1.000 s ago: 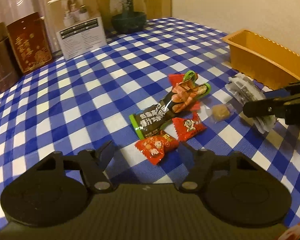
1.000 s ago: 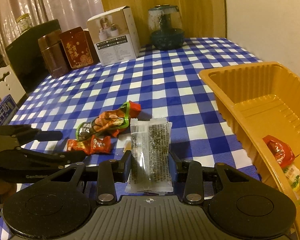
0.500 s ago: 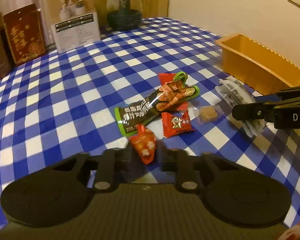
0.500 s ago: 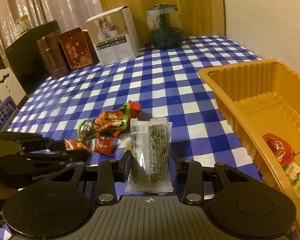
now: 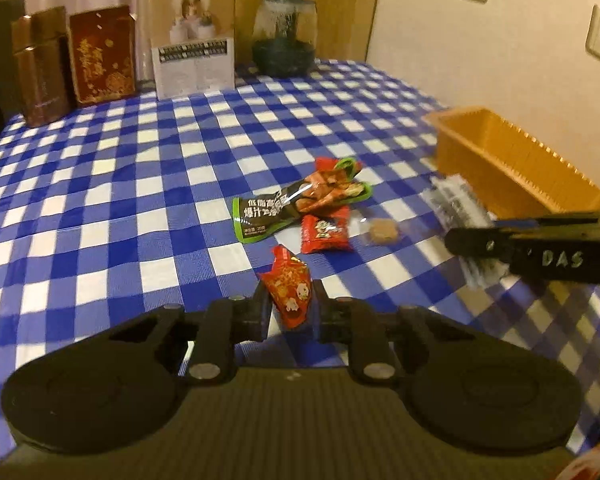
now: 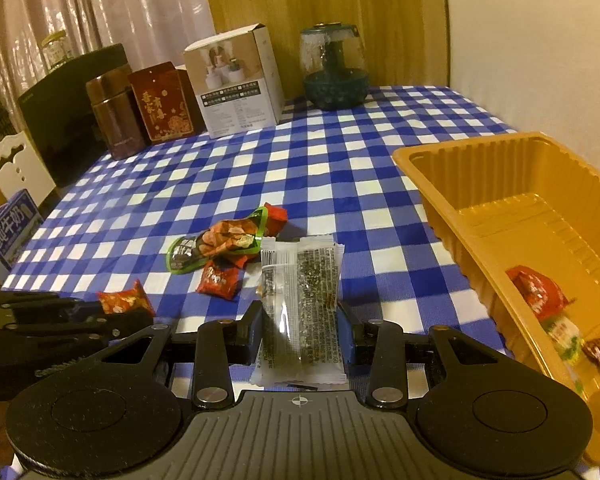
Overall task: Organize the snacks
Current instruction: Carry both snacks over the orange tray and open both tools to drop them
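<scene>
Red candy packet [image 5: 290, 290] now lifted

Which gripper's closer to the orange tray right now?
Right. The right gripper, shut on the clear seaweed packet, sits just beside the orange tray. The left gripper, holding a red candy, is farther out past the snack pile.

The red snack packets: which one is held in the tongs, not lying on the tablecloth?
The red packet with cartoon faces, clamped upright in the left tongs. The other red packet lies flat on the tablecloth beside the green-edged packet.

Dim warm indoor light, fisheye-bent edges, motion blur at right
</scene>
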`<action>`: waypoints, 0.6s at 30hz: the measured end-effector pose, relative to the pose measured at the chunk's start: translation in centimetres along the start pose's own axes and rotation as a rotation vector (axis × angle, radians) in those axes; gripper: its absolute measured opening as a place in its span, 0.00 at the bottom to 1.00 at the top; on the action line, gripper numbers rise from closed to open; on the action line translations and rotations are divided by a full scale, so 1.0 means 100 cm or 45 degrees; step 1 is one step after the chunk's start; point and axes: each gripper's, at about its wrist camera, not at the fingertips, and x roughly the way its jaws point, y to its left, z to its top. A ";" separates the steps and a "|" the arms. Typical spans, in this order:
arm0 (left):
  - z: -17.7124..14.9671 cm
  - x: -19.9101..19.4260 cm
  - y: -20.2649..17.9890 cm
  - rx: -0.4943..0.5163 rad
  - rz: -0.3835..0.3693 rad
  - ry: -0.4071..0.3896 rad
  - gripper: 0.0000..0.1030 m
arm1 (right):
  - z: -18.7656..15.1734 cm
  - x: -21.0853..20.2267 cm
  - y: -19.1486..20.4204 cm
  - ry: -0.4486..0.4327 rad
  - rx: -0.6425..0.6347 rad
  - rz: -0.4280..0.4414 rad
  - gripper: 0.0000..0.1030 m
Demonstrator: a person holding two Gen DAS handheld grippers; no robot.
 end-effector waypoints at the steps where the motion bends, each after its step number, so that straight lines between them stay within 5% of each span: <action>1: -0.001 -0.005 -0.003 -0.008 0.005 -0.008 0.17 | -0.002 -0.004 0.000 0.000 0.000 -0.002 0.37; 18: -0.043 -0.087 -0.048 -0.202 0.041 -0.056 0.17 | -0.051 -0.088 0.020 0.004 0.025 -0.023 0.37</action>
